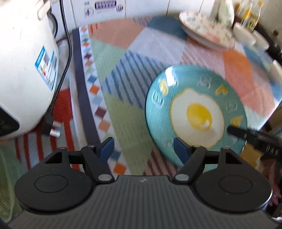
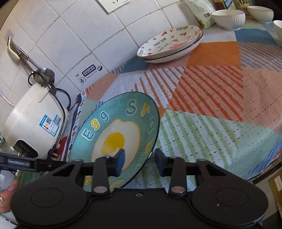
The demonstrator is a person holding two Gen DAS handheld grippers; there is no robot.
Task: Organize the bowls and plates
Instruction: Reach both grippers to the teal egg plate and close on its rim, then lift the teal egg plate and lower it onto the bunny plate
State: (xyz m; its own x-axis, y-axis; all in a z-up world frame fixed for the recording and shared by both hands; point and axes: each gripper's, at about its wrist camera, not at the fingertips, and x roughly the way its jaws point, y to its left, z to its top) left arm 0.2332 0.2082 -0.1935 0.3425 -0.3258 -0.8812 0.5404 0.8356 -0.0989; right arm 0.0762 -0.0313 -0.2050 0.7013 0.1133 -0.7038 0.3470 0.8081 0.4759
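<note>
1. the teal egg plate (image 2: 121, 130) sat tilted above the patterned cloth (image 2: 202, 109) on the bench, its far edge raised and its near rim low, close to the right gripper (image 2: 139, 161).
2. the right gripper's fingers (image 2: 119, 162) stood spread apart, one blue pad over the plate's upper face and the other pad just off the rim on the outer side; whether either pad touched the plate could not be told.
3. the left gripper (image 1: 143, 149) hung over the cloth with its fingers (image 1: 106, 149) spread wide, gripping nothing; the egg plate (image 1: 195, 114) lay ahead and to its right, the right-hand pad overlapping the plate's near rim in view.
4. two stacked plates with pink hearts and lettering (image 2: 170, 44) rested near the tiled wall (image 2: 88, 35), well apart from the egg plate.
5. white ribbed bowls (image 2: 228, 16) stood beyond the stack at the far corner of the bench.
6. a white rice cooker (image 2: 35, 121) stood by the wall to the left, its black cord (image 2: 60, 112) trailing down its side.
7. the left wrist view was blurred.
</note>
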